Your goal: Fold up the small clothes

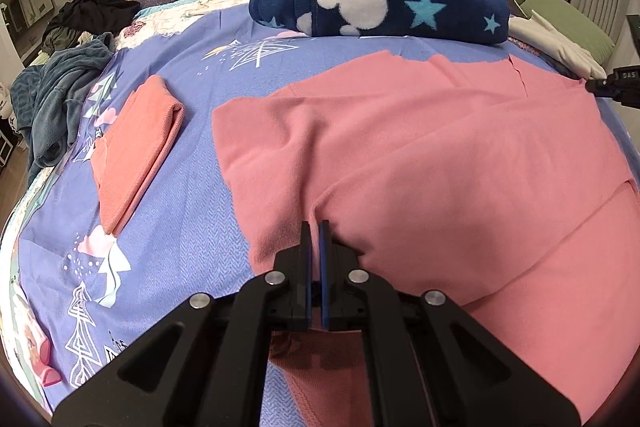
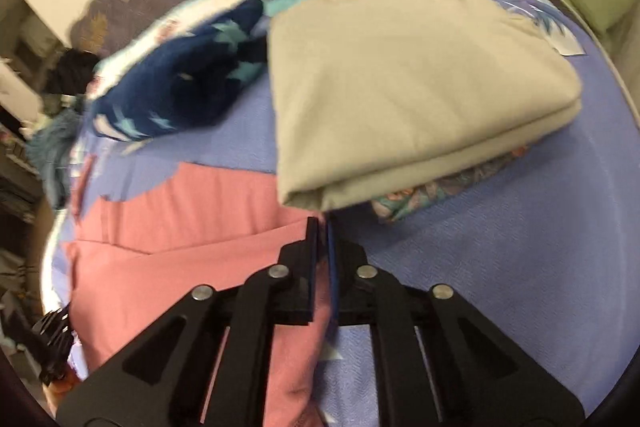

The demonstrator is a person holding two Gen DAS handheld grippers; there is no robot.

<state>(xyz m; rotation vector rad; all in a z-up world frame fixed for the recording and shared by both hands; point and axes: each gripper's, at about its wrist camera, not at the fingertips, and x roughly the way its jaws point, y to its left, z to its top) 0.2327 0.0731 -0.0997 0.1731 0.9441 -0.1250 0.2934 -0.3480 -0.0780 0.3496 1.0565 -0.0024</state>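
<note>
Pink garment (image 1: pixel 440 155): spread on the bed's blue patterned cover (image 1: pixel 192 187), directly ahead of the left gripper and running off to its right; soft matte knit with shallow wrinkles.
Left gripper (image 1: pixel 316 227): angled steeply down, jaws nearly together, pinching a raised ridge of the pink cloth at its near edge.
Right gripper (image 2: pixel 322 225): tilted down, jaws almost closed; pink fabric lies between the pads at the garment's edge, but motion blur hides whether they press on it.
Long axis: the garment's broad span runs left to right across the left wrist view, a hem seam curving at its lower right.
Folded coral piece (image 1: pixel 136 151): left of the left gripper, a flat rectangle.
Beige folded cloth (image 2: pixel 416 99): just beyond the right gripper's tips.
Navy fleece (image 1: pixel 380 9): far ahead, plush, with stars.
</note>
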